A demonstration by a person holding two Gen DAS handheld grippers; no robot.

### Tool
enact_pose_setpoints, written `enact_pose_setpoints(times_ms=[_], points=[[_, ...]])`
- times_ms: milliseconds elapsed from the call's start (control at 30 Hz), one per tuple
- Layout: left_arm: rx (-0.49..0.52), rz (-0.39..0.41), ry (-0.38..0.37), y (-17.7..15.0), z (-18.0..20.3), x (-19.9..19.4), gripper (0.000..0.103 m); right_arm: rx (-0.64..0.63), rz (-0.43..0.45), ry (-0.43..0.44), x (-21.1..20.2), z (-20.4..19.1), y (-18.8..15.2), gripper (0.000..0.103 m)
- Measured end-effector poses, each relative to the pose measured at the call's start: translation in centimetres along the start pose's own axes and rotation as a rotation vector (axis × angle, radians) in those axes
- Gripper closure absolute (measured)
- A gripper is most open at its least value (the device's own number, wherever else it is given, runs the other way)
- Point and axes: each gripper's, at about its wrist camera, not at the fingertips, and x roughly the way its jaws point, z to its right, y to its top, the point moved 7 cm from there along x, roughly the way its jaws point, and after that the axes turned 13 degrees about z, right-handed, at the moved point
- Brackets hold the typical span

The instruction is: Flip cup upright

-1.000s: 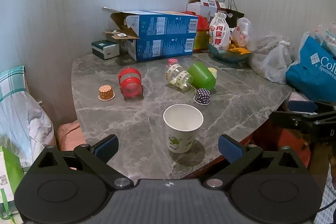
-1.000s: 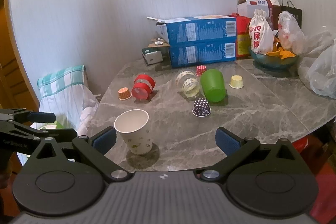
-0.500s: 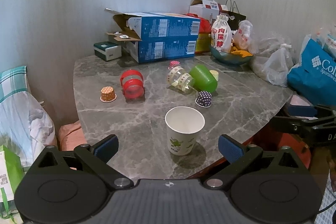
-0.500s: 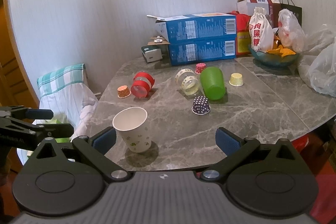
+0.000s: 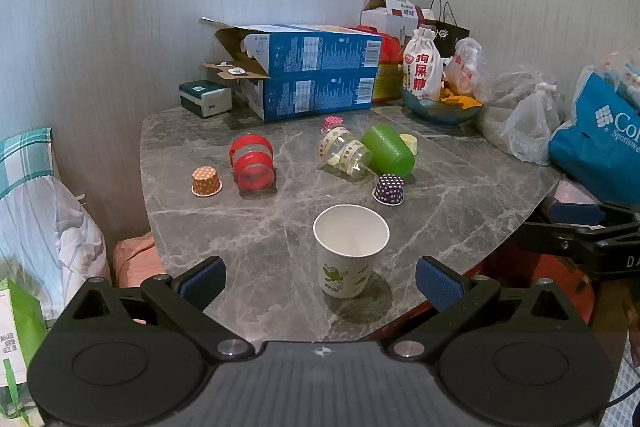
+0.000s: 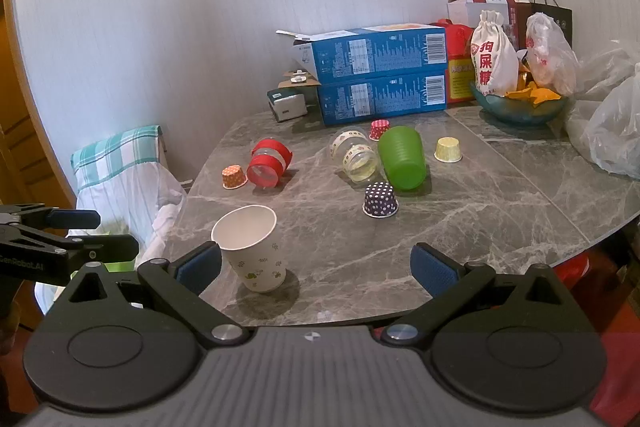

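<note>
A white paper cup (image 5: pixel 349 250) with green print stands upright near the front edge of the grey marble table (image 5: pixel 256 235); it also shows in the right wrist view (image 6: pixel 253 251). My left gripper (image 5: pixel 320 279) is open and empty, its pads just short of the cup on either side. My right gripper (image 6: pixel 316 265) is open and empty, with the cup by its left pad. A green cup (image 5: pixel 389 150), a clear printed cup (image 5: pixel 343 151) and a red-banded cup (image 5: pixel 252 167) lie on their sides farther back.
Small paper baking cups stand upside down: orange (image 5: pixel 206 181), purple dotted (image 5: pixel 389 190), yellow (image 6: pixel 448 149), red (image 6: pixel 379 129). Blue boxes (image 5: pixel 316 79), a bowl with bags (image 5: pixel 440 103) and plastic bags (image 5: pixel 528 123) line the back and right. A cushioned chair (image 6: pixel 120 171) stands at the left.
Both grippers have drawn back slightly from the table, so the objects look a little smaller. The paper cup stays upright in place.
</note>
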Motion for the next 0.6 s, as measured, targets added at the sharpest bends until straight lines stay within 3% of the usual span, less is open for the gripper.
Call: enact_pose_setpoints(times_ms=[600], points=[[0.013, -0.011, -0.003, -0.35, 0.35, 0.32, 0.001, 0.004, -0.006, 0.001, 0.06, -0.05, -0.34, 0.001]])
